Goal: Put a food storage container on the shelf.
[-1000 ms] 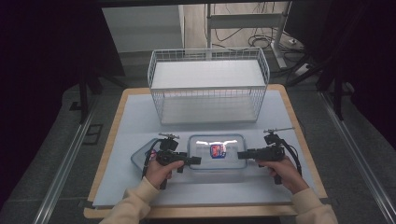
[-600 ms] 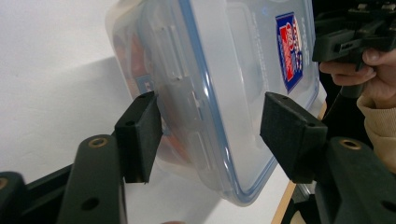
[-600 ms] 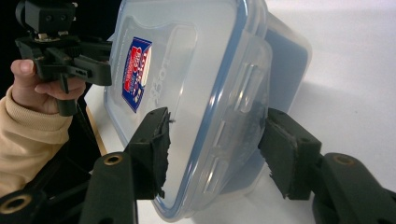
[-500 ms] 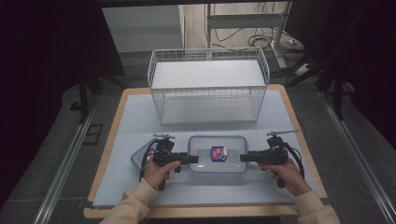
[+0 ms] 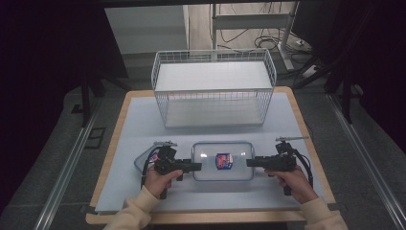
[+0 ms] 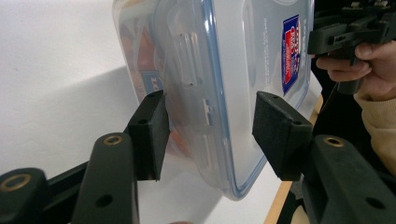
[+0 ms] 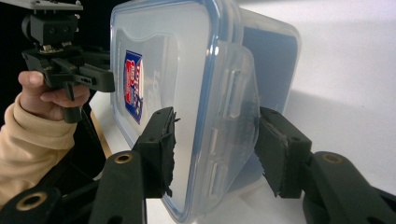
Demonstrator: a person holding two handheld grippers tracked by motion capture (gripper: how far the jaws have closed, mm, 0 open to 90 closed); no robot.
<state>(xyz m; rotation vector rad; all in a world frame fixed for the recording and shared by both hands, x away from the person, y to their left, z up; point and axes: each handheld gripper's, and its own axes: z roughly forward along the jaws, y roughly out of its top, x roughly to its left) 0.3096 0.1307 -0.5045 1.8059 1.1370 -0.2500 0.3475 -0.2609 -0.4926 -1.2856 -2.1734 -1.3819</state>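
A clear plastic food container (image 5: 222, 160) with a blue-rimmed lid and a red and blue sticker lies flat on the white mat. My left gripper (image 5: 195, 166) reaches in at its left end and my right gripper (image 5: 249, 162) at its right end. In the left gripper view the container's end (image 6: 219, 84) sits between the closing jaws of my left gripper (image 6: 208, 128), one pad by the base, one by the lid. In the right gripper view the container's latch end (image 7: 219, 102) sits likewise in my closing right gripper (image 7: 215, 142). No firm squeeze shows.
A white wire basket (image 5: 213, 91) stands at the back of the mat, open at the top. A second clear flat piece (image 5: 142, 160) lies under my left hand. The wooden table edge (image 5: 201, 218) runs along the front, with dark floor on both sides.
Both grippers have shifted slightly outward along the container and now sit at its two ends. Their jaws stand narrower than before. The container has stayed in place.
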